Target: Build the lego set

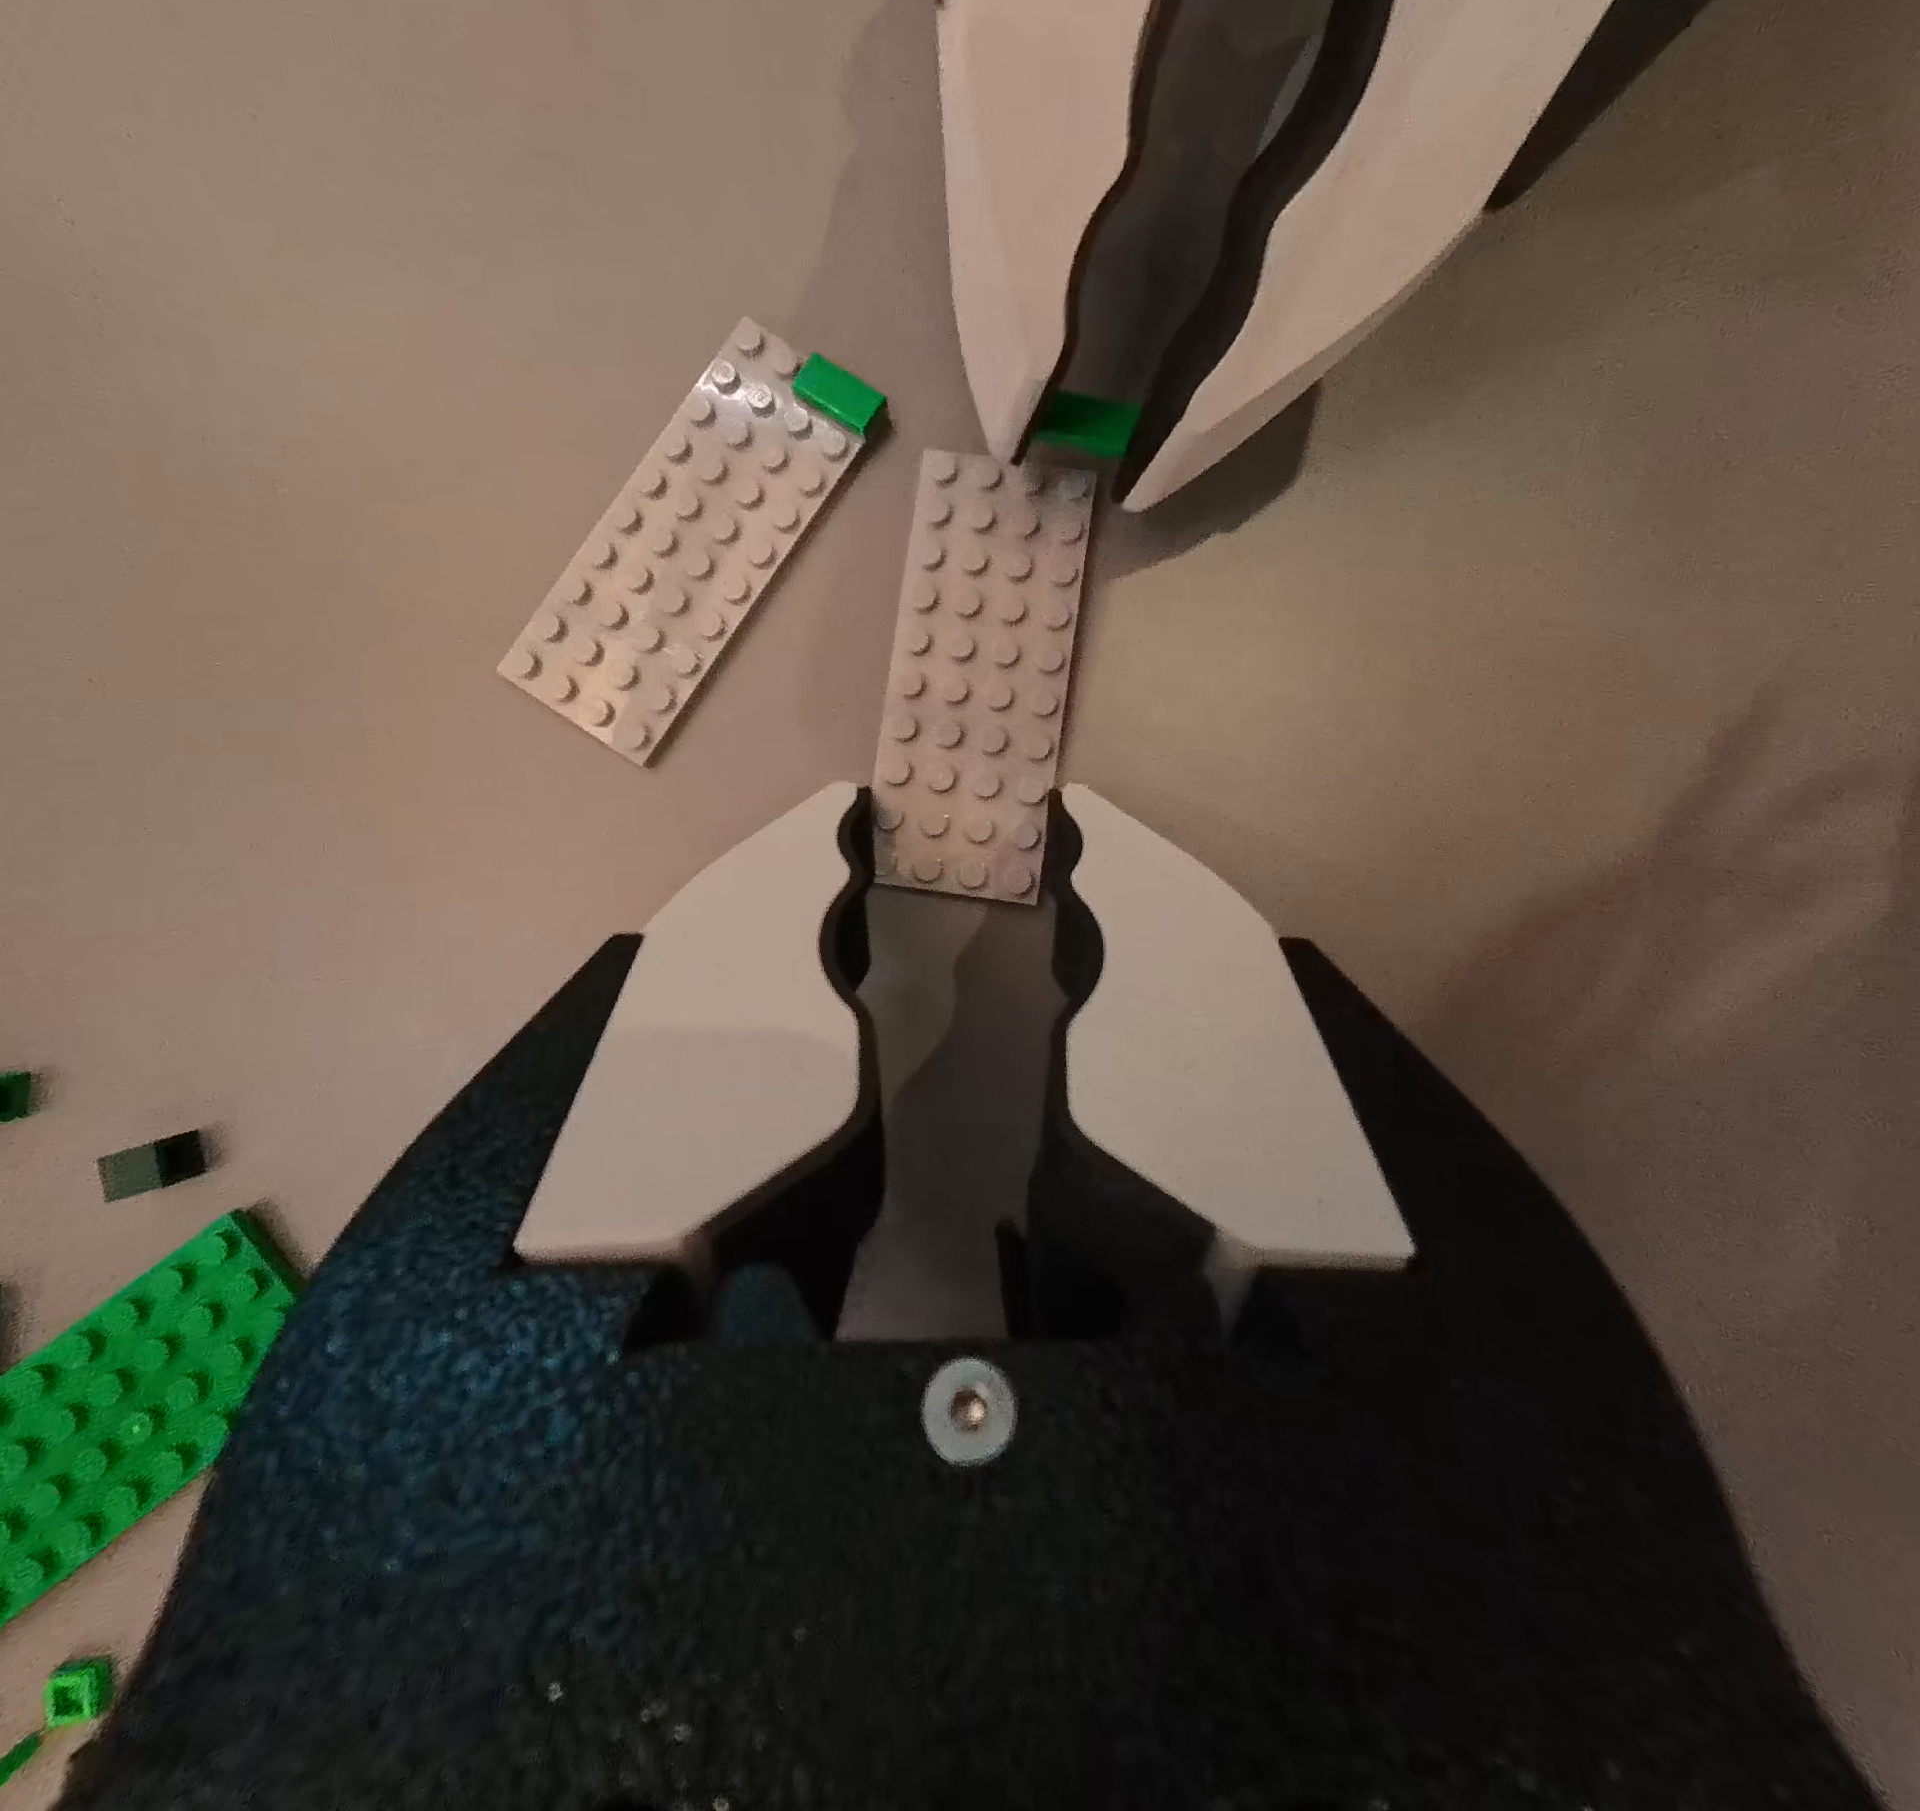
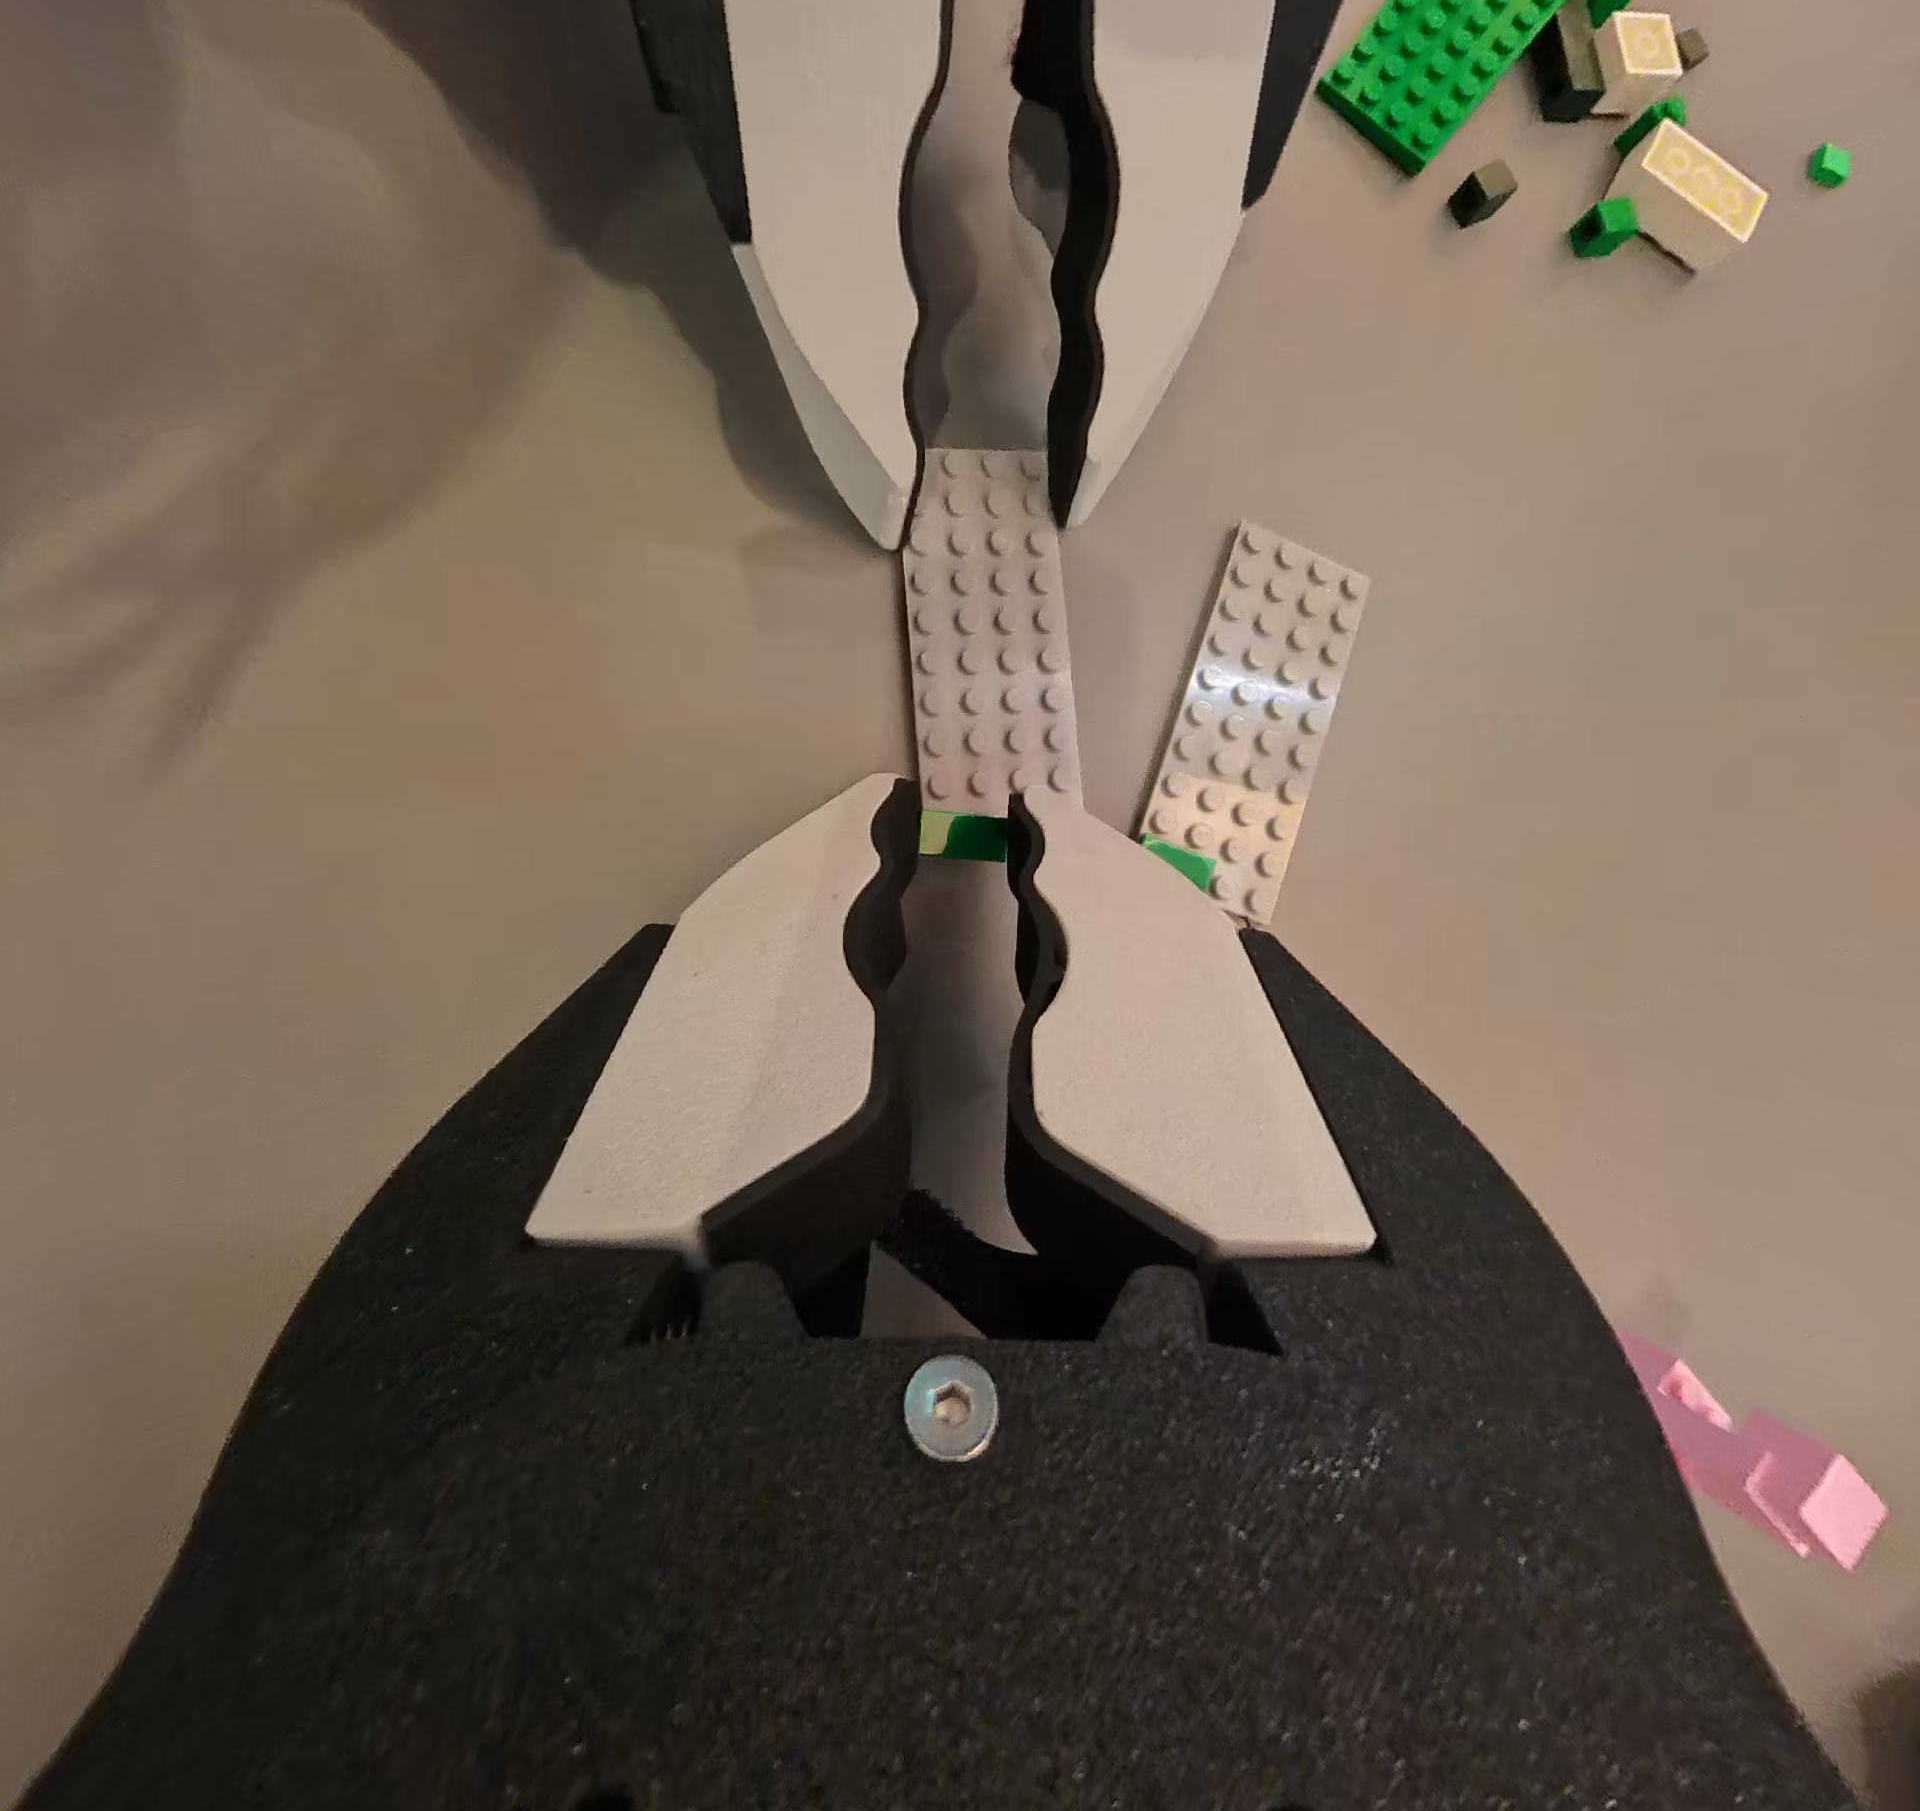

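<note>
My left gripper (image 1: 961, 826) is shut on the near end of a grey studded plate (image 1: 982, 670), gripping it across its width. My right gripper (image 2: 961, 805) is shut on a small green tile (image 2: 966, 836) and holds it at the plate's (image 2: 992, 639) other end, at or just above the edge. In the left wrist view the right gripper (image 1: 1075, 473) comes in from the top with the tile (image 1: 1086, 421). In the right wrist view the left gripper (image 2: 982, 514) comes in from the top. A second grey plate (image 1: 681, 546) lies beside, with a green tile (image 1: 836, 390) on one corner.
A large green plate (image 1: 114, 1387) lies at the lower left, with a dark small brick (image 1: 151, 1164) near it. In the right wrist view the green plate (image 2: 1475, 5) is at the top right among tan bricks (image 2: 1704, 192) and small green bricks. Pink bricks (image 2: 1787, 1491) lie at the lower right. Some 6 centimeters of space lies between my two pairs of fingers.
</note>
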`<state>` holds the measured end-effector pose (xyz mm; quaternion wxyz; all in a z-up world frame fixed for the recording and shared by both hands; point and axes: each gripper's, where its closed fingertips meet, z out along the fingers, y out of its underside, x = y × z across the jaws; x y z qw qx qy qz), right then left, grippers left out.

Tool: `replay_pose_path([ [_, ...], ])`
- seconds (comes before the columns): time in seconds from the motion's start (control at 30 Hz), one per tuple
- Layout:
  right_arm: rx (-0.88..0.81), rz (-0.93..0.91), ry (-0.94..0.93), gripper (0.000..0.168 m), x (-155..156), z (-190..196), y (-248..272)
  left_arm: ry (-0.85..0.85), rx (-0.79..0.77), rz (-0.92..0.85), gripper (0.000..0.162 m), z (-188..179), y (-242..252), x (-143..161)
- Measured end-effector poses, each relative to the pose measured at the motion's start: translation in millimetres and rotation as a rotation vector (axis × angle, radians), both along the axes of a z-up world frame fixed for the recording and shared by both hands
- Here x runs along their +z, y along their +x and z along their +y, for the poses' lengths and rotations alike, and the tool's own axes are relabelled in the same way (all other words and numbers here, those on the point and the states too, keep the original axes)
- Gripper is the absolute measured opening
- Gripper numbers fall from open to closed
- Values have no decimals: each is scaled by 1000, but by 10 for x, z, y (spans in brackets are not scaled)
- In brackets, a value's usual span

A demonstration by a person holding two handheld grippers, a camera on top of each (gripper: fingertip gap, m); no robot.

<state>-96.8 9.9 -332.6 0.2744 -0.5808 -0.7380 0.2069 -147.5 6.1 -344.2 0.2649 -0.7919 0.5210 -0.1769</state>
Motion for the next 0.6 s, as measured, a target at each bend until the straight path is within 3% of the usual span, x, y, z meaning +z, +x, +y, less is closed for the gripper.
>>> replay_pose_path([
  [0.6,51,-67,81,18,-104,-3,-40,3,-18,-7,31,-5,1,-2],
])
